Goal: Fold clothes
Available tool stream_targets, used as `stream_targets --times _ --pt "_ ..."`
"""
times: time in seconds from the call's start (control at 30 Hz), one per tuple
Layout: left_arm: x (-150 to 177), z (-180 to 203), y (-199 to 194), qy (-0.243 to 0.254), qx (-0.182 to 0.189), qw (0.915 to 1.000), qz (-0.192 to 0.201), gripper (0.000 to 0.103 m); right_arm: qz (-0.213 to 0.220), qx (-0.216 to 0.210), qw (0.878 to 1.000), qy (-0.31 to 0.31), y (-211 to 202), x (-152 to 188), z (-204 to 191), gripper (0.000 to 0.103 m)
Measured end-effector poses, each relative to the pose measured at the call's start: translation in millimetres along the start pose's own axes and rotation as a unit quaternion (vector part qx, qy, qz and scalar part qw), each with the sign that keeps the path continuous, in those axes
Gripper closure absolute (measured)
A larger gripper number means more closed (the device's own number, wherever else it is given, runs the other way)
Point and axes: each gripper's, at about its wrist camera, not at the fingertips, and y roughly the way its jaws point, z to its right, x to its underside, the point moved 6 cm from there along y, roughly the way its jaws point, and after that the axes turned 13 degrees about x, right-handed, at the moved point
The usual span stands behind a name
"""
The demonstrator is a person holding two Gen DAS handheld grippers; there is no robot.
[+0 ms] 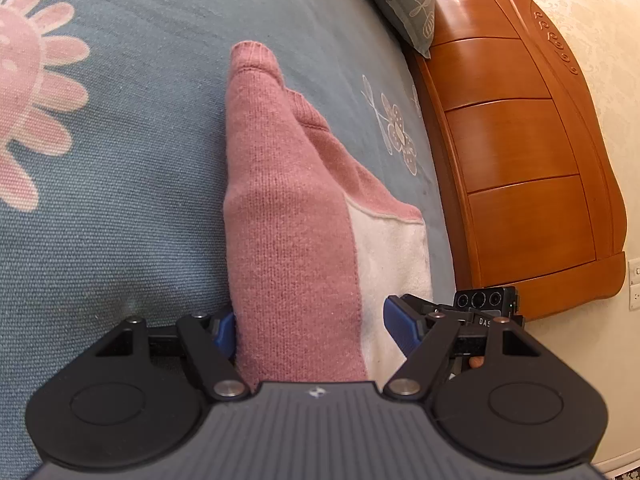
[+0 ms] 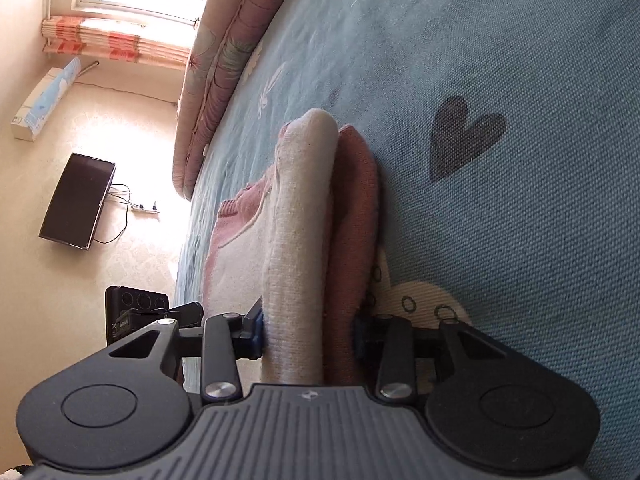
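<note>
The pink and cream knitted sweater (image 1: 296, 200) lies partly folded on the blue flower-printed bedspread (image 1: 120, 160), near the side of the bed that runs along the carved orange wooden headboard (image 1: 520, 140). A pink fold lies lengthwise over the cream panel, and its rounded far end points up the bed toward the grey printed pillow (image 1: 404, 4).

The left gripper (image 1: 308, 328) stands with its jaws apart around the near end of the pink fold. One blue pad (image 1: 224, 330) sits just against the knit, while the other is clear of it over the cream part, so nothing is pinched there yet.

The right gripper (image 2: 308, 332) has its jaws drawn in on a doubled edge, a cream layer and a pink layer side by side, and the pads appear to press both, so I judge it holds the sweater (image 2: 320, 220). Beyond it the bedspread (image 2: 520, 80) runs toward a rolled floral quilt (image 2: 224, 60) at the far edge.

The step in hand looks like taking both near corners before carrying the fold over. To do it well, the left jaws should close on the full thickness of the fold, catching every layer. Then both hands should rise together and evenly, so the knit stays taut between them and the edges land square.
</note>
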Motion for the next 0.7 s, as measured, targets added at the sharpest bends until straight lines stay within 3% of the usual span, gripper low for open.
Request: stream_targets --times 0.4,0.5,0.57,0.7 --pt "2.1 -2.1 -0.8 0.001 -0.001 1.0 0.001 0.029 0.009 0.002 1.0 -0.001 -3.7 3.3 3.8 0.057" --pt "3.5 -1.4 -1.9 -0.001 0.0 1.0 0.005 0.028 0.015 -0.006 1.0 -0.006 -4.0 4.7 -1.6 0.047" --pt "5.0 0.3 -2.0 -0.01 0.001 0.9999 0.009 0.027 0.016 -0.021 1.0 -0.007 -4.3 4.8 -7.9 0.03" --pt "8.1 2.5 -1.0 -0.02 0.005 0.9997 0.015 0.021 0.011 -0.014 1.0 -0.018 -1.3 4.2 -17.5 0.021"
